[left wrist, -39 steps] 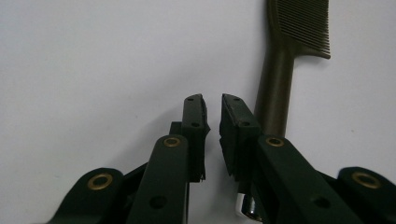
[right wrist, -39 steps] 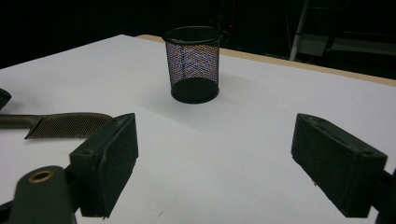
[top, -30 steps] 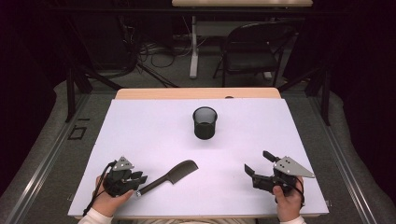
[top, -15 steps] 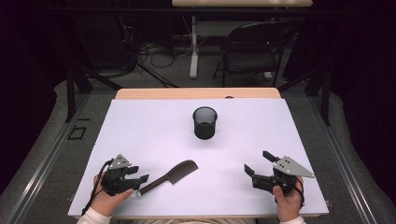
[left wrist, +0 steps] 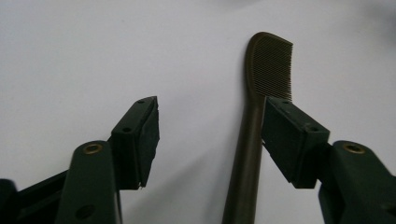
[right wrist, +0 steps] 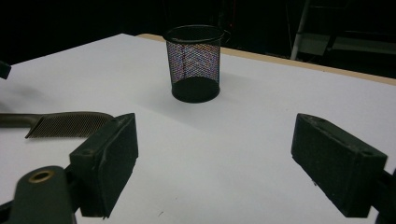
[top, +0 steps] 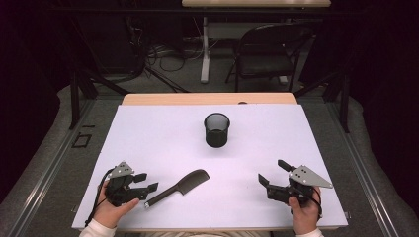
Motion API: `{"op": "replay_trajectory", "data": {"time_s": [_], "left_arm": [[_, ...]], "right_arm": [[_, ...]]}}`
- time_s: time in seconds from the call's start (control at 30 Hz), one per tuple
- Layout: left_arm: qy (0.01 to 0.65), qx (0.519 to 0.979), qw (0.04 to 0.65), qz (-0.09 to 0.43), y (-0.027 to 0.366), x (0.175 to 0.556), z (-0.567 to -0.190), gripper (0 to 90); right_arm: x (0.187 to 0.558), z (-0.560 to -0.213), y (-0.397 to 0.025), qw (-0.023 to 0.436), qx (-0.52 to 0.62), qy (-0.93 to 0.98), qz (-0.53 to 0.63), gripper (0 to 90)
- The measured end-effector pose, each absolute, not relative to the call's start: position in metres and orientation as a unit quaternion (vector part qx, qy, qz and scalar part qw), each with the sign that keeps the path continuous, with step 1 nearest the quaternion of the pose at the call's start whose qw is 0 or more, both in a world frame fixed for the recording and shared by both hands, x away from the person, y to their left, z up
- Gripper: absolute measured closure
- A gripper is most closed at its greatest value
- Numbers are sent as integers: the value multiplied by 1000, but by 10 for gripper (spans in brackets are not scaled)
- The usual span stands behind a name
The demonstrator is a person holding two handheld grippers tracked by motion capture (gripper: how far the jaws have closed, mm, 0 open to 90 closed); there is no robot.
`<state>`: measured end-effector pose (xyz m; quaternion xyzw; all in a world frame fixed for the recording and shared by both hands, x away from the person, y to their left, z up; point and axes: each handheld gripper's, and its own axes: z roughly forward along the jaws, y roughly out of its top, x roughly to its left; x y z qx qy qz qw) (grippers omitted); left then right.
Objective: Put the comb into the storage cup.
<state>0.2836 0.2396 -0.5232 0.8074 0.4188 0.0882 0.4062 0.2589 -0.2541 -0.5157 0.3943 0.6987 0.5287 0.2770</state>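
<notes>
Left gripper at seven o'clock on the table, jaws apart astride the comb handle, comb flat on the sheet; right gripper at five o'clock, jaws wide, empty; mesh cup upright at centre.

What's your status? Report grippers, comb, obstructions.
Left gripper open, jaws astride the comb handle, not closed. Right gripper open, idle on the table. Comb flat, teeth toward mesh cup. Nothing in the way.
</notes>
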Motion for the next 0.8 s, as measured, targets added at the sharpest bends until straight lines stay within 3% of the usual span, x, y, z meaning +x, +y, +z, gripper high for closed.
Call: {"op": "replay_trajectory", "data": {"time_s": [0.03, 0.07, 0.2, 0.4, 0.53, 0.8], "left_arm": [[415, 809, 407, 87, 239, 284, -522, 365], [409, 814, 403, 90, 237, 284, -521, 284], [397, 821, 400, 96, 235, 284, -518, 202], [389, 824, 400, 94, 233, 286, -513, 152], [385, 825, 403, 93, 230, 288, -509, 18], [374, 834, 396, 86, 227, 292, -503, 4]], "right_arm": [[259, -516, -254, 277, 394, 699, 529, 147], [259, -516, -254, 277, 395, 698, 529, 146], [259, -516, -254, 277, 395, 699, 528, 146], [259, -516, -254, 277, 395, 699, 528, 147], [259, -516, -253, 277, 394, 700, 527, 146], [259, -516, -253, 277, 395, 700, 527, 147]]}}
